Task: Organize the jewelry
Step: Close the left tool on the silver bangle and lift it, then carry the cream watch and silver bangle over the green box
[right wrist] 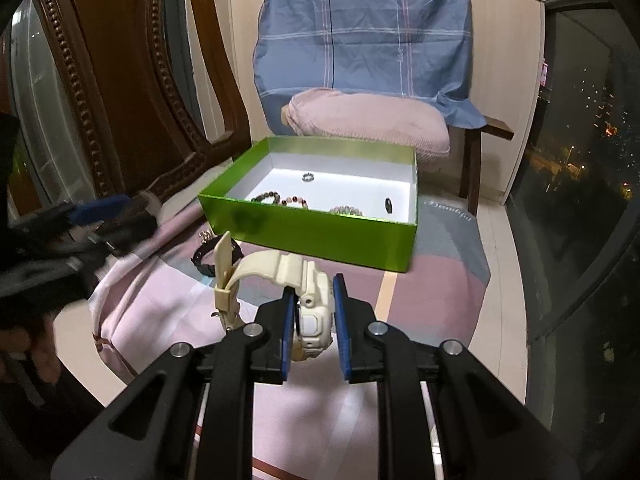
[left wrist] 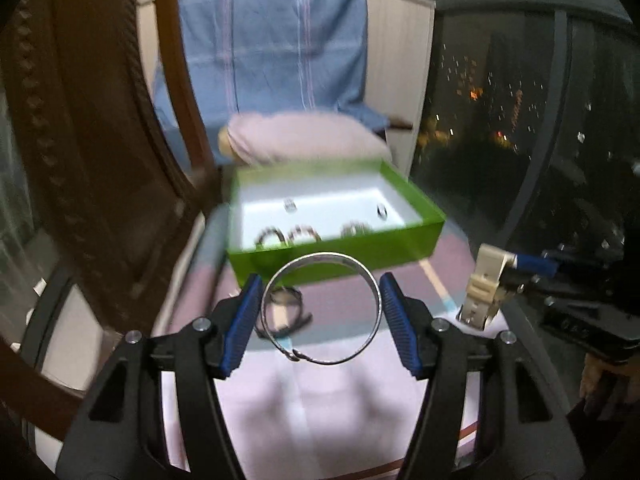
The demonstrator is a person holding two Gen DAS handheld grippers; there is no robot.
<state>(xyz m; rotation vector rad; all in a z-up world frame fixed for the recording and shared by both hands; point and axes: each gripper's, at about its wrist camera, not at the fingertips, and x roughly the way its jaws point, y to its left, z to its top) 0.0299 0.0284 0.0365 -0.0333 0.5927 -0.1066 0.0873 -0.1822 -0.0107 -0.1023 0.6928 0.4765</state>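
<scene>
My left gripper point(left wrist: 322, 280) is shut on a silver bangle point(left wrist: 320, 259), its blue pads pressing both sides, held in the air in front of the green box point(left wrist: 332, 252). A black bracelet point(left wrist: 286, 308) lies on the pink cloth below it. My right gripper point(right wrist: 315, 286) is shut on the case of a cream watch point(right wrist: 314, 312), whose strap point(right wrist: 224, 276) sticks out to the left. The open green box point(right wrist: 312, 236) holds three beaded bracelets point(right wrist: 296, 201) and two rings point(right wrist: 308, 177). In the left wrist view the watch point(left wrist: 486, 284) shows at the right.
A pastel patterned cloth point(right wrist: 436, 292) covers the low surface. Behind the box stands a chair with a pink cushion point(right wrist: 368, 120) and a blue checked cloth point(right wrist: 360, 28). Carved dark wood point(right wrist: 120, 92) rises at the left, and a dark window point(right wrist: 580, 160) at the right.
</scene>
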